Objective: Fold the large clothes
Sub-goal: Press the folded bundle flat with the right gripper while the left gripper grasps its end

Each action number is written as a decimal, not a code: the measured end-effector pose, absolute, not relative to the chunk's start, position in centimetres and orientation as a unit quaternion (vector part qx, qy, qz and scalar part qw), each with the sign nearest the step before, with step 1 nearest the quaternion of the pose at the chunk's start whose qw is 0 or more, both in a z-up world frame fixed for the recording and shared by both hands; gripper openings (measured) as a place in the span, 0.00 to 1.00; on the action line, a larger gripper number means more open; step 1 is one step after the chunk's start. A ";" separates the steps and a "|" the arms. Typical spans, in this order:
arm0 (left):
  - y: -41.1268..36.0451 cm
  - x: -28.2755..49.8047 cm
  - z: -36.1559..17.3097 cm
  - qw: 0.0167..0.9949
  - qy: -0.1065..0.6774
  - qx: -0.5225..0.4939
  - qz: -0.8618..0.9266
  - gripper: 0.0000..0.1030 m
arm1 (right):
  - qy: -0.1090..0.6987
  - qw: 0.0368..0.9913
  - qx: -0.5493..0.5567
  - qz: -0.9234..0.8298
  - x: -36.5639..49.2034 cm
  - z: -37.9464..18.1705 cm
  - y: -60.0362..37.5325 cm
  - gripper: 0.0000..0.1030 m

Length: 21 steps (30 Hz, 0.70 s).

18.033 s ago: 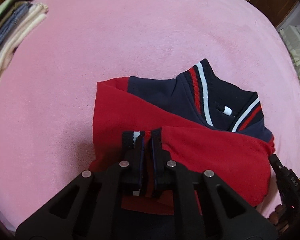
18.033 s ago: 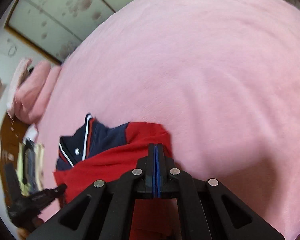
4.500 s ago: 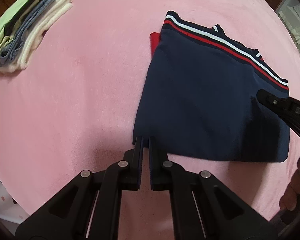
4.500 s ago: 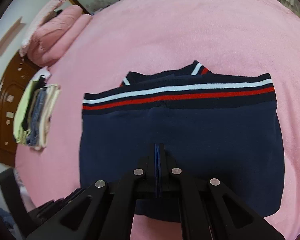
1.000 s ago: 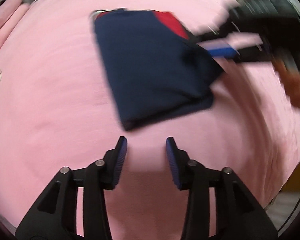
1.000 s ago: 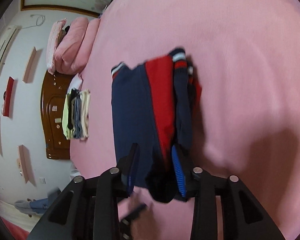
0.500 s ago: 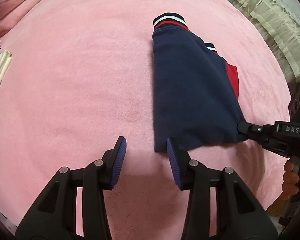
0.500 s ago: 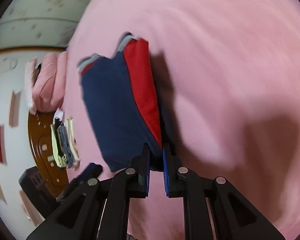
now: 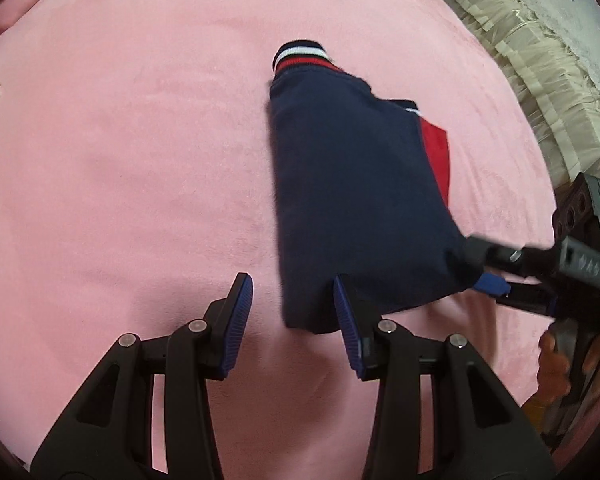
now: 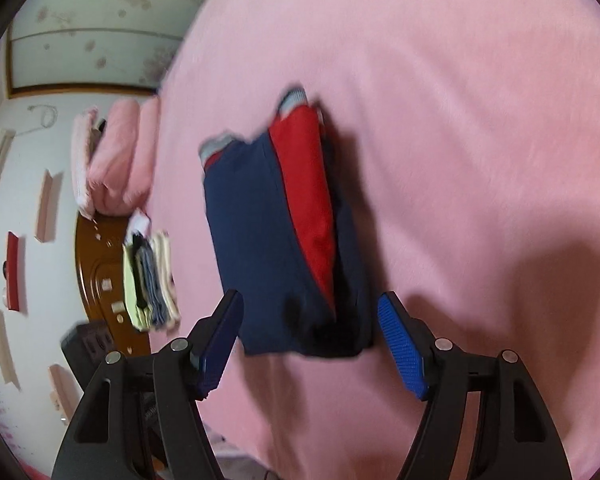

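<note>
Both tongs, left (image 9: 293, 312) and right (image 10: 310, 344), hover released beside folded sweater (image 9: 356, 208).

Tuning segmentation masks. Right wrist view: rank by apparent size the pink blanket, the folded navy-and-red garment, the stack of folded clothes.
1. pink blanket, fills most of the frame.
2. folded navy-and-red garment, mid-frame.
3. stack of folded clothes, smallest, though it lies farther from the camera, so true size is unsure.

Folded navy-red jacket (image 9: 352, 200) on bed
</note>
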<state>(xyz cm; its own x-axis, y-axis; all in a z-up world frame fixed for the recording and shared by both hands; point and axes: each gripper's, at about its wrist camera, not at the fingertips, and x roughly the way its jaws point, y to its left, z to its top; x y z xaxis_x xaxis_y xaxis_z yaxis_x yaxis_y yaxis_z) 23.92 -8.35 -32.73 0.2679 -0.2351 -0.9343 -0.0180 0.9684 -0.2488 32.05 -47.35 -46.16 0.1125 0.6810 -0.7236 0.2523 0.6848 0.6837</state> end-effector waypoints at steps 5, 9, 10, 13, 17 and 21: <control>-8.2 23.9 -33.1 0.787 0.605 -0.107 -0.059 0.37 | 0.632 0.667 0.356 0.169 31.0 -46.2 -45.2 0.13; -7.7 23.7 -33.2 0.788 0.604 -0.105 -0.056 0.37 | 0.586 0.671 0.382 0.245 30.7 -43.4 -43.9 0.12; -7.7 23.9 -33.2 0.788 0.604 -0.104 -0.055 0.37 | 0.582 0.660 0.400 0.256 30.7 -43.3 -44.0 0.12; -7.9 24.1 -33.5 0.785 0.608 -0.107 -0.048 0.37 | 0.607 0.625 0.433 0.230 29.6 -44.9 -44.8 0.12; -8.0 24.2 -33.8 0.783 0.609 -0.117 -0.049 0.37 | 0.623 0.652 0.413 0.128 27.0 -46.8 -47.9 0.12; -8.7 24.0 -33.3 0.789 0.602 -0.108 -0.060 0.37 | 0.611 0.695 0.370 0.083 26.6 -45.1 -48.9 0.16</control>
<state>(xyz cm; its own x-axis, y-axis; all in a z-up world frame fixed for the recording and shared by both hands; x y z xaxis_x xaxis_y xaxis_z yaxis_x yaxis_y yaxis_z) 24.04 -8.69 -33.33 0.2683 -0.2237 -0.9370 -0.0356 0.9697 -0.2417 26.60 -48.86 -45.11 0.2404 0.5664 -0.7883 0.3369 0.7130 0.6150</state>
